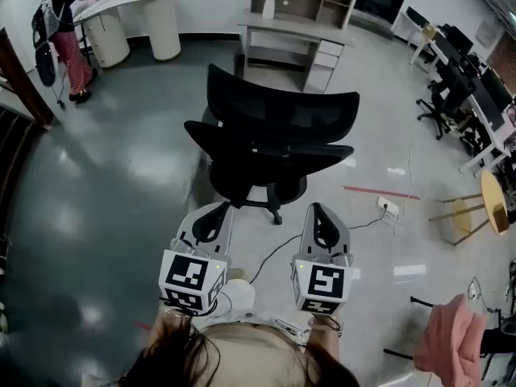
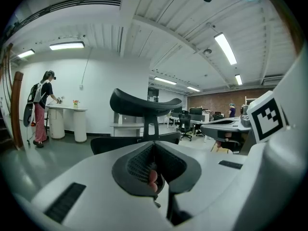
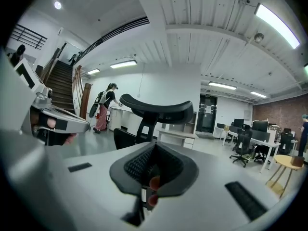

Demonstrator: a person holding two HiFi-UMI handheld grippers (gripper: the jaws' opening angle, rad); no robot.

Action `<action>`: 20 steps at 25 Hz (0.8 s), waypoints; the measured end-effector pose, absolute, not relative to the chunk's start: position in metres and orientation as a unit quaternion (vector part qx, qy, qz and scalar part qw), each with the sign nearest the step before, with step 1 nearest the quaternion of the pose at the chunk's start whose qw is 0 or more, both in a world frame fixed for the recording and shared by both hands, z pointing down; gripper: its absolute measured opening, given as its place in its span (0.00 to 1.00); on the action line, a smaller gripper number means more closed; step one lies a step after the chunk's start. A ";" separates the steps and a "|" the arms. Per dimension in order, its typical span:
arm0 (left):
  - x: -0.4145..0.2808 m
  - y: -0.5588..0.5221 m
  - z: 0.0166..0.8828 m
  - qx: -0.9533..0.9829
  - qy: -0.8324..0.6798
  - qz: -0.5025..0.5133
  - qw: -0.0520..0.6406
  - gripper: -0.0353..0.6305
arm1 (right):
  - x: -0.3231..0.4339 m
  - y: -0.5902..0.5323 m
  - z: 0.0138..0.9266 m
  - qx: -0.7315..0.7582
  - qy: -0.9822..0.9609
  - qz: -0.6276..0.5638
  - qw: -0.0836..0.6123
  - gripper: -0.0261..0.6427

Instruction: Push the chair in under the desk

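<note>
We hold the left gripper (image 1: 218, 212) and right gripper (image 1: 318, 212) closed on nothing. If we push unevenly, the chair (image 1: 274, 135) may swivel and miss the desk (image 1: 294, 31).

Ceiling lights gleam off a glossy grey floor (image 1: 97, 216). At its centre stands a black office chair (image 1: 274, 139), apart from the grey surface with drawers (image 1: 294, 31) on the far side. At the far left, a white curved surface (image 1: 133, 10) rests on two round pedestals, with a person (image 1: 64, 35) standing beside it. To the right lie a white power strip (image 1: 388, 209), its cable (image 1: 270, 258) trailing nearer, and a thin red strip (image 1: 380, 191). A wooden stool (image 1: 484, 204) stands further right.
</note>
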State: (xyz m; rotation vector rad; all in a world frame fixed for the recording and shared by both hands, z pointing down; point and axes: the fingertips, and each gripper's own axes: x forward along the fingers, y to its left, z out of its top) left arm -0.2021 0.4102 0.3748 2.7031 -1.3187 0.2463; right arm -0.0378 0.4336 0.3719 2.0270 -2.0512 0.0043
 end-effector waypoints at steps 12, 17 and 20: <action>-0.220 0.349 0.381 0.900 -0.423 0.097 0.030 0.07 | -0.049 0.384 0.375 0.705 -0.694 -0.016 0.144 0.08; -0.220 0.332 0.388 0.904 -0.414 0.100 0.024 0.07 | -0.050 0.377 0.373 0.721 -0.679 -0.040 0.131 0.08; -0.218 0.327 0.392 0.908 -0.405 0.102 0.030 0.07 | -0.047 0.375 0.372 0.726 -0.676 -0.039 0.124 0.08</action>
